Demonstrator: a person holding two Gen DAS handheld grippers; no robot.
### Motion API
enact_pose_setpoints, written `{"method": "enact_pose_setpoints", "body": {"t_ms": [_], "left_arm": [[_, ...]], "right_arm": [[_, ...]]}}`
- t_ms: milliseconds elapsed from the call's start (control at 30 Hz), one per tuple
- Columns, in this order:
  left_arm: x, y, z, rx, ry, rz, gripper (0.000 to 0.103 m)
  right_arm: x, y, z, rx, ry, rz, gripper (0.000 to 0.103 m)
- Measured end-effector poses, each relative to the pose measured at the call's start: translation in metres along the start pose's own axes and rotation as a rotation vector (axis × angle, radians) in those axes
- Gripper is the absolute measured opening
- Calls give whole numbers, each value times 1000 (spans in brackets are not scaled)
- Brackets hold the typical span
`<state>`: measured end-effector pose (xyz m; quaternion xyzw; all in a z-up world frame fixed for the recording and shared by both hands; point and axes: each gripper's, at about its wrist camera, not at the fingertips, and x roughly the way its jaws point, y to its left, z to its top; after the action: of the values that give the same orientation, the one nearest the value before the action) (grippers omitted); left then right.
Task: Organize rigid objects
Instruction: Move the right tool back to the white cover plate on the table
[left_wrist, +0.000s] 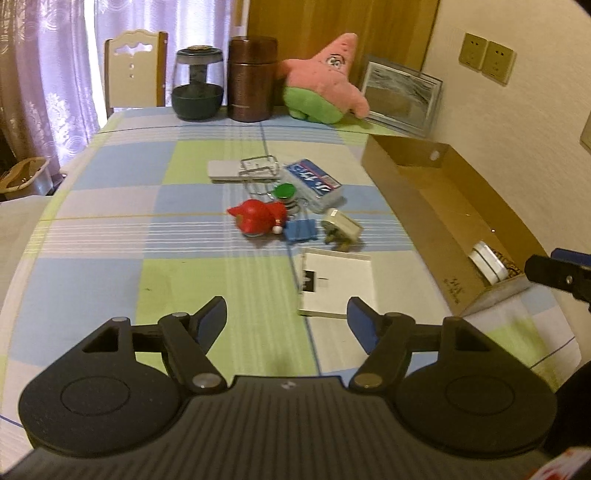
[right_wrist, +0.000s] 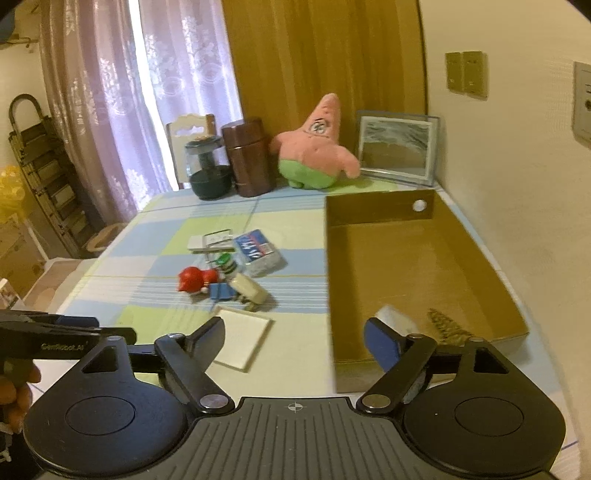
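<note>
White roll (right_wrist: 397, 319) half hidden behind right hand-held gripper (right_wrist: 295, 341), blurred

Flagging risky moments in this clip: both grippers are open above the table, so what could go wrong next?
1. The red toy, green-capped spring, blue clip and plug lie packed together; grabbing one may knock its neighbours.
2. The flat white box lies low on the cloth, so fingers might slip off or snag fabric.
3. The right gripper hangs near the cardboard box's wall and could bump it.
</note>
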<state>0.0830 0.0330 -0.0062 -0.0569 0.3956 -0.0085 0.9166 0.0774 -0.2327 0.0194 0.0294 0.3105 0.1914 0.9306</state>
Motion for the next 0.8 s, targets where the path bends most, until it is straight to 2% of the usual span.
{"method": "enact_pose_setpoints", "body": {"t_ms": [100, 367, 667, 800], "left_arm": [[-2, 11, 0, 6, -6, 24, 71], [0, 37, 3, 33, -10, 59, 91], [19, 68, 13, 43, -7, 67, 101], [33, 79, 17, 48, 2, 63, 101]], "right_arm": [[5, 15, -2, -10, -1, 22, 85], [23, 44, -5, -7, 3, 44, 92], [55, 68, -7, 16, 21, 43, 101], [76, 76, -11, 28, 42, 22, 101]]}}
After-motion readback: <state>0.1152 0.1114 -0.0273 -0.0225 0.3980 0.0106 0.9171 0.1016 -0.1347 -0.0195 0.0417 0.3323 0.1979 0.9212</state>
